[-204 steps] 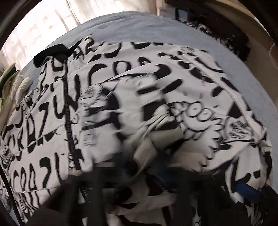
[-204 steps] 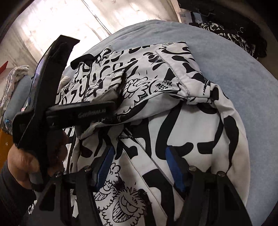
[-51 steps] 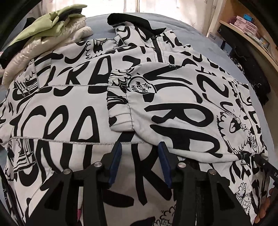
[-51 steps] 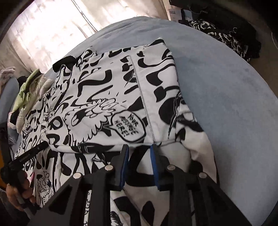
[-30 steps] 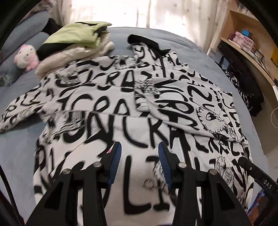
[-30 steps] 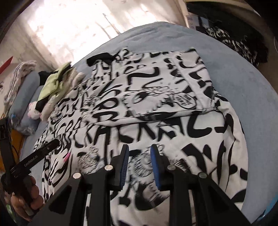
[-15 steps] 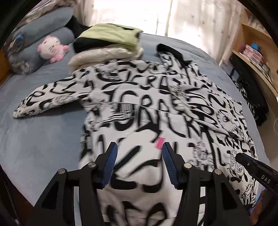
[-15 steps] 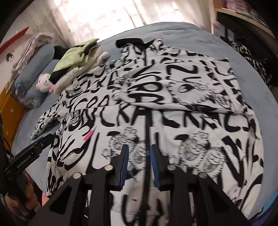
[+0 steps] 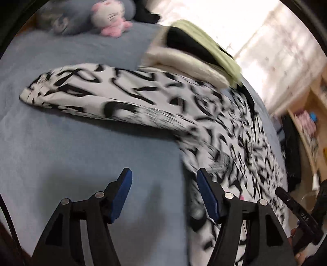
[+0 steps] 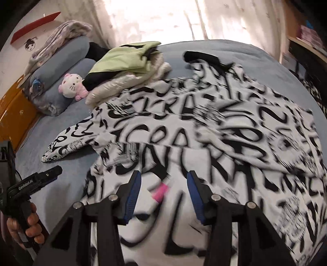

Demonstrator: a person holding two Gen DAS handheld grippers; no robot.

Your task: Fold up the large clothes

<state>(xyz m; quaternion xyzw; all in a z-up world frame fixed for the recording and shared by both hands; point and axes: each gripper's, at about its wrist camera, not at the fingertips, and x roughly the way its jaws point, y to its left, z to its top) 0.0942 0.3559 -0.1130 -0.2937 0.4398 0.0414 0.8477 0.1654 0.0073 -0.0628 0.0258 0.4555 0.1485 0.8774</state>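
- On the blue bed (image 9: 61,147), in the left wrist view, the left gripper (image 9: 163,194) hung with its jaws wide apart and nothing between them.
- Its left finger was over bare sheet; its right finger was at the edge of the jacket (image 9: 235,143).
- One sleeve (image 9: 92,96) of the jacket lay stretched out flat to the left, away from the body.
- A stack of folded clothes (image 9: 196,59) sat beyond the sleeve, and a pink plush cat (image 9: 110,18) lay near the pillows.
- At the right edge, part of the right gripper (image 9: 296,212) showed; this view was blurred.
- From the right wrist view, the right gripper (image 10: 163,194) was over the lower part of the jacket (image 10: 204,133), jaws wide apart and holding nothing.
- A small pink tag (image 10: 160,193) on the jacket lay between the fingers.
- The jacket lay spread on the bed (image 10: 67,169), black collar (image 10: 202,57) at the far end, sleeve (image 10: 67,143) pointing left.
- The folded clothes (image 10: 130,67) touched the jacket's far left part, and the plush cat (image 10: 71,86) lay just beside them.
- The left gripper (image 10: 57,170) showed at the lower left, held by a hand (image 10: 26,227).
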